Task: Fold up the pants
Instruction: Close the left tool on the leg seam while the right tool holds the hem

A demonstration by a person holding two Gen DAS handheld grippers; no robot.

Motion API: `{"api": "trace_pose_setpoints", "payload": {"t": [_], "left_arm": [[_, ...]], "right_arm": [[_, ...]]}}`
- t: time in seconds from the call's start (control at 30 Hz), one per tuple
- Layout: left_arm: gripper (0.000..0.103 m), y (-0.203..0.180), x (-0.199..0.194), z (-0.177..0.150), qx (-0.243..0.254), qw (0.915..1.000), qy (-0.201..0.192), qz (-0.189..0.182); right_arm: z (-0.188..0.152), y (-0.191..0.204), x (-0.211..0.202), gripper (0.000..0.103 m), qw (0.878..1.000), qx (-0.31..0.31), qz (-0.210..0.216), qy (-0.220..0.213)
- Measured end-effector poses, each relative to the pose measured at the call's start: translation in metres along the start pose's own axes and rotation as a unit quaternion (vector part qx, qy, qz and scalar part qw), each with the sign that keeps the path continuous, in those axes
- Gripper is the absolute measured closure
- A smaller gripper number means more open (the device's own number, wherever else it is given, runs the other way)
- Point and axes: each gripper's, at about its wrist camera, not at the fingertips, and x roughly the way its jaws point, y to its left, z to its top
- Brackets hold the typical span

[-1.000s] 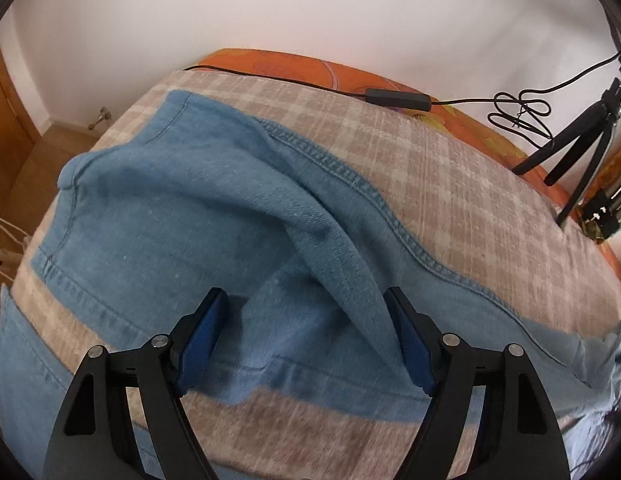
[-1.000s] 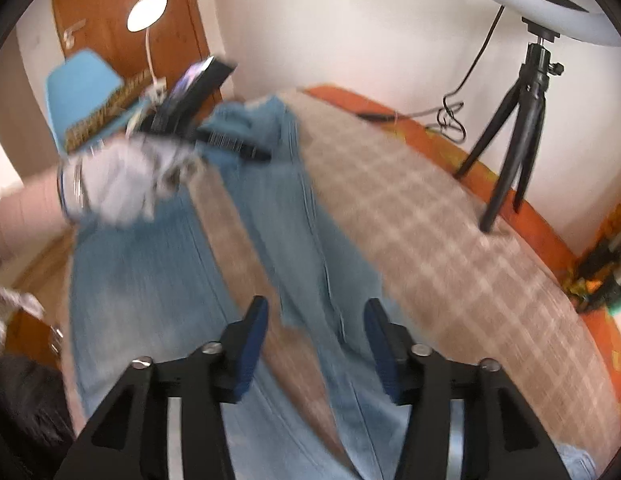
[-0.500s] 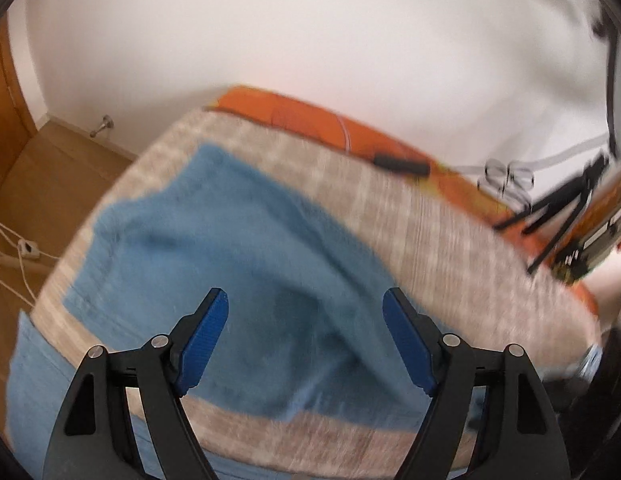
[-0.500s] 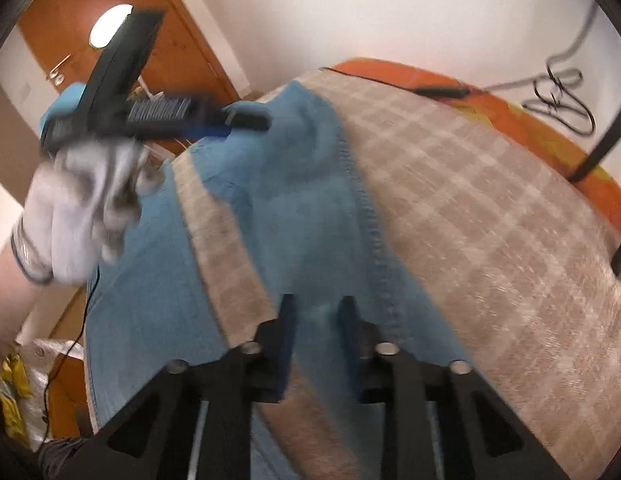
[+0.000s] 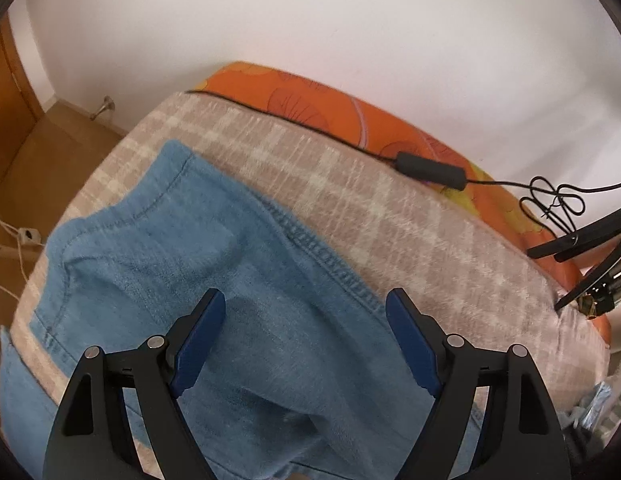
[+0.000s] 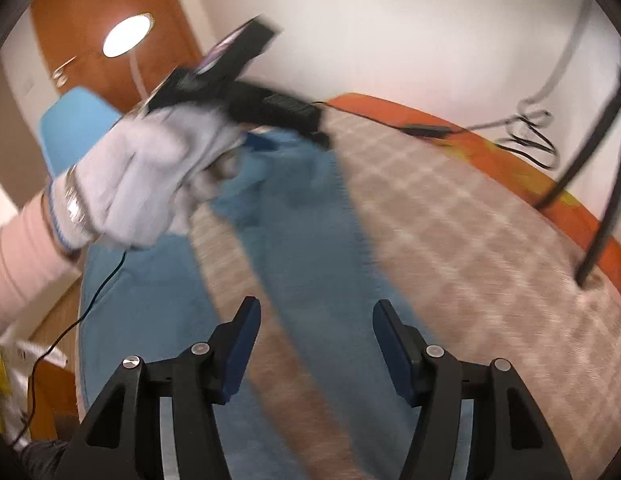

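Both my grippers — left gripper (image 5: 306, 336), right gripper (image 6: 316, 338) — gape empty over the pants (image 5: 214, 264) on the bed (image 5: 390, 216); legs apart, folding barely started.

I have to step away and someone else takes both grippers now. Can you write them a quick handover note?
Left gripper: open, empty, above the jeans.
Right gripper: open, empty, over the jeans leg.
Jeans lie on the checked blanket, one leg partly laid across, blanket showing between the layers.
Done: no neat fold visible.
Left: grip the fabric, fold, flatten.
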Motion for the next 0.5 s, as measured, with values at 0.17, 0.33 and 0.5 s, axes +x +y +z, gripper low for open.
{"api": "trace_pose_setpoints", "payload": {"t": [0.17,0.33,0.5], "left_arm": [[0.020,0.008,0.003,-0.002,-0.010,0.9999,-0.001,-0.003],[0.020,0.006,0.003,0.010,-0.018,0.9998,0.002,-0.008],[0.020,-0.003,0.019,0.014,-0.012,0.9992,0.022,0.031]], "right_arm": [[0.000,-0.034,0.019,0.050,0.997,0.054,0.038,0.039],[-0.006,-0.024,0.028,0.099,0.996,0.050,0.065,0.036],[-0.010,0.005,0.012,0.100,0.997,0.016,0.067,0.020]]}}
